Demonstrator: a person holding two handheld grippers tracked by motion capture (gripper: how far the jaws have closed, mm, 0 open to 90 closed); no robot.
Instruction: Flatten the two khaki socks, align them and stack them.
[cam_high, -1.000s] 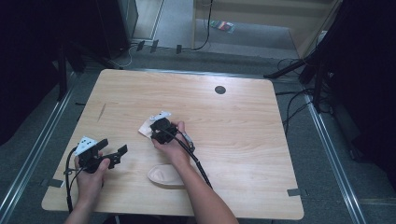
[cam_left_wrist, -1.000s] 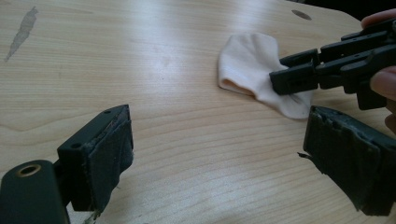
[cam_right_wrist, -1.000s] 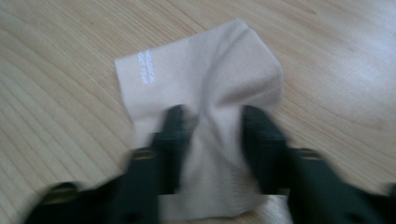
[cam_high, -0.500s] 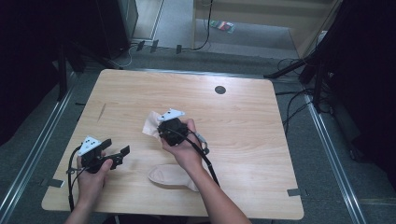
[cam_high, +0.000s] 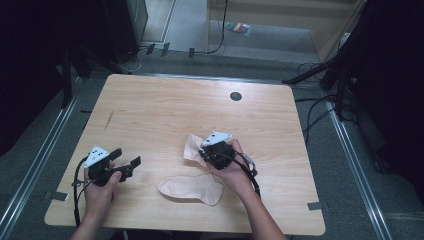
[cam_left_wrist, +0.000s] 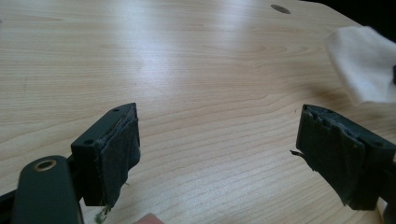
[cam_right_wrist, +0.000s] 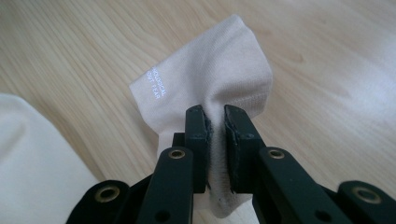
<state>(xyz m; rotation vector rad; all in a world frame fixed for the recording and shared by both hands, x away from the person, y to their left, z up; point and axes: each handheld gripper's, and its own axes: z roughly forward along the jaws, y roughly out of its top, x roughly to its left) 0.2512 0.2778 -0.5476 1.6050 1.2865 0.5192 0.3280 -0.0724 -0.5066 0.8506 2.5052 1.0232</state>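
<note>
A wooden table (cam_high: 150, 115) bears two pale socks. One sock (cam_high: 192, 188) lies flat near the front edge, untouched. The other sock (cam_right_wrist: 210, 79) is pinched in the clamped jaws of the right gripper (cam_right_wrist: 215, 122), just beyond the flat one. The left gripper (cam_left_wrist: 215, 154), jaws wide and holding nothing, sits well to the left. Pairing looks barely begun: one sock gripped, the other not yet taken

We view the counter (cam_high: 150, 110) from above, facing forward and down. Each tool camera sits close, looking along its jaws; both share the held sock (cam_right_wrist: 210, 79).
</note>
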